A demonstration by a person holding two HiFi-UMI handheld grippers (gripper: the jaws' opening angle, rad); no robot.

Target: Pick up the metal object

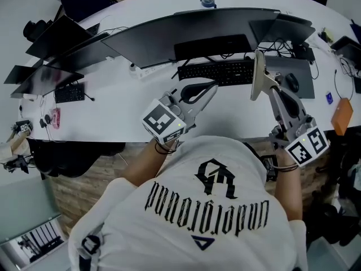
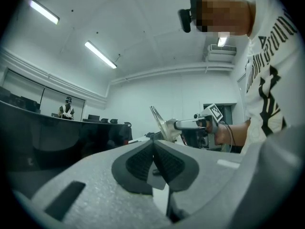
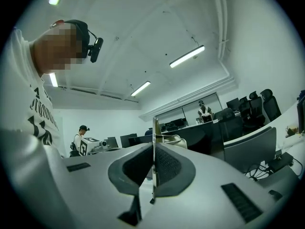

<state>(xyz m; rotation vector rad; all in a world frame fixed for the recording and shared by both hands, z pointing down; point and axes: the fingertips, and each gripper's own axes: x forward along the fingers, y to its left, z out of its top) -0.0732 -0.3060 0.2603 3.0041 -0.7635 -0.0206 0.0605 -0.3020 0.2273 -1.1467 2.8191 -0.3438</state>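
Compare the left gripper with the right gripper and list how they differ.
The right gripper is clamped on the metal object, a thin plate; the left gripper is closed on nothing. In the head view the left gripper slants toward the keyboard, while the right gripper holds its plate beside the keyboard's right end. Both are shut.

White curved tabletop (image 1: 113, 112): blk keyboard (image 1: 217, 72) ctr, mouse (image 1: 291, 82) on grey mat (image 1: 304, 72) to its rt, small keyboard (image 1: 69, 93) far left, white power strip (image 1: 148, 70), monitor (image 1: 192, 33) at back, orange block (image 1: 342, 116) at rt edge.
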